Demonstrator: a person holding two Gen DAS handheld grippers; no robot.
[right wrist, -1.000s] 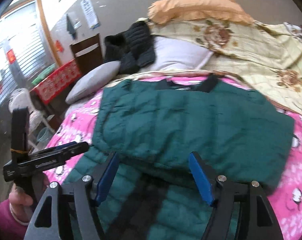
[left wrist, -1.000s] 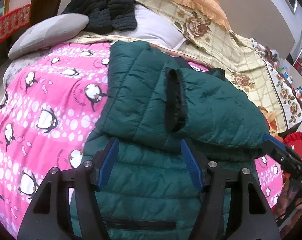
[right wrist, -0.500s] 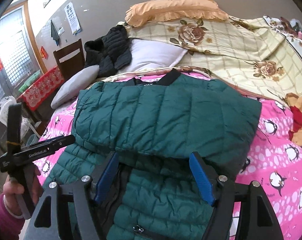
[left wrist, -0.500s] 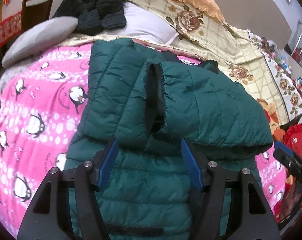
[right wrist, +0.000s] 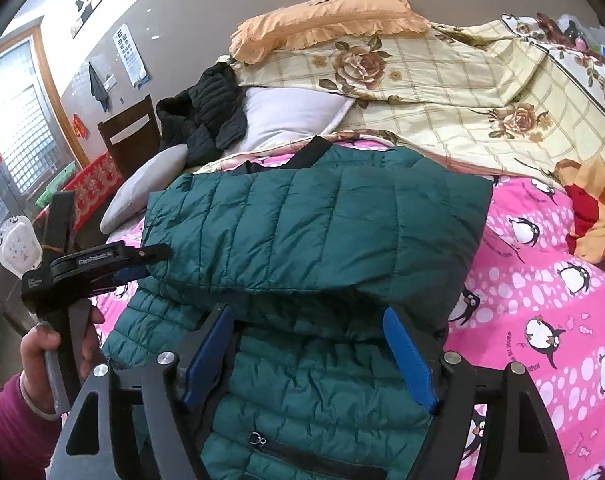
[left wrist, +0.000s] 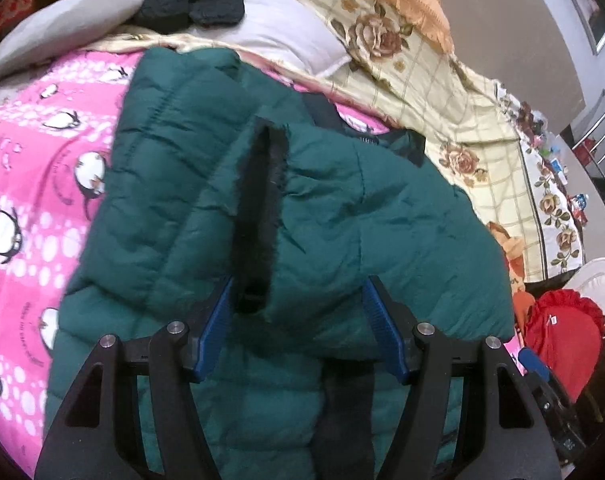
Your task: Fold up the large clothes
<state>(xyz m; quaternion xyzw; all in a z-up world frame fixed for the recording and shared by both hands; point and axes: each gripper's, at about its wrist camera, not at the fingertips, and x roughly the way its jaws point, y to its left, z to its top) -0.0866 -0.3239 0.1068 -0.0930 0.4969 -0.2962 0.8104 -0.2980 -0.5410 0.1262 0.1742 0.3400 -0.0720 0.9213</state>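
A dark green quilted jacket (left wrist: 342,216) lies on the pink penguin blanket (left wrist: 30,168), its sleeves folded over the body, one black cuff (left wrist: 258,216) pointing at me. My left gripper (left wrist: 298,320) is open, low over the jacket's lower half, the cuff end close by its left finger. In the right wrist view the jacket (right wrist: 310,224) fills the middle. My right gripper (right wrist: 310,356) is open, its blue pads straddling the edge of the folded layer. The left gripper (right wrist: 142,260) shows there at the jacket's left side.
Grey pillow (right wrist: 142,184), white pillow (right wrist: 294,116), a black jacket (right wrist: 206,116) and a floral quilt (right wrist: 462,92) lie at the bed's head. A wooden chair (right wrist: 130,136) stands at the left. Red items (left wrist: 562,332) sit off the bed's right edge.
Both grippers have moved closer to the jacket and stayed open. The left one has come up to the black cuff; the jacket has not moved.
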